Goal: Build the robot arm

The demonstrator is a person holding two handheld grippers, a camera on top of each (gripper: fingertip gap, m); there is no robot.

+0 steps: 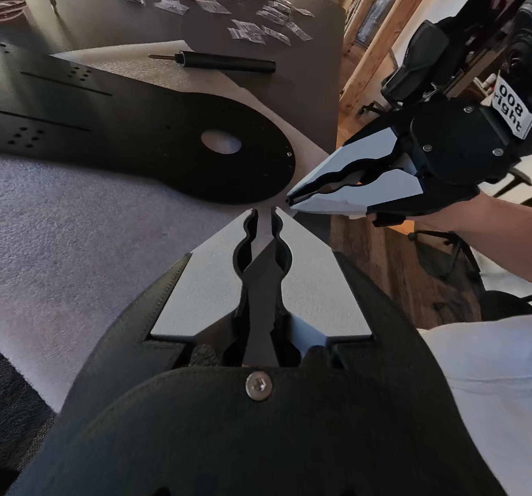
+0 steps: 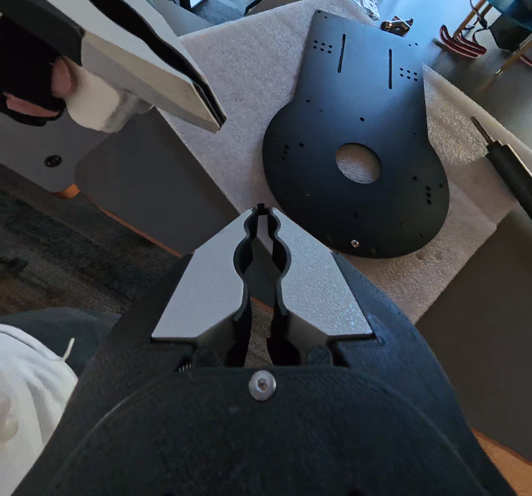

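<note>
Right now the right gripper (image 2: pixel 261 212) has its jaws pressed almost together on a tiny black part (image 2: pixel 260 206), pinched at the very tips. It looks like a small fastener or spacer, but it's too small to say which. It hangs just off the near edge of the white foam sheet (image 2: pixel 244 65), close to the rounded end of the black chassis plate (image 2: pixel 359 108) w/o touching it.

The left gripper (image 1: pixel 264 213) is nearly closed, w/ only a narrow gap between the tips and nothing in it. It sits over the foam's corner, right beside the right gripper's tips.

Handling, as a judgement: the part is prob. hard, very light and easy to lose. The grip covers only a sliver of it, so a slight twist or loosening could drop it. The plate looks thin, stiff and flat, so it's best taken by an edge or at the round hole. One silver screw (image 2: pixel 354 242) sits near its rim.

Hard to see:
- The part's shape and length are hidden by the pads.
- The black-handled driver (image 1: pixel 224 62) is cut off in the right wrist view.
- The small clear bags (image 1: pixel 247 30) farther back on the dark table (image 1: pixel 302 65) are too blurred to read their contents.
- The wired assembly at the far corner is cropped.
</note>
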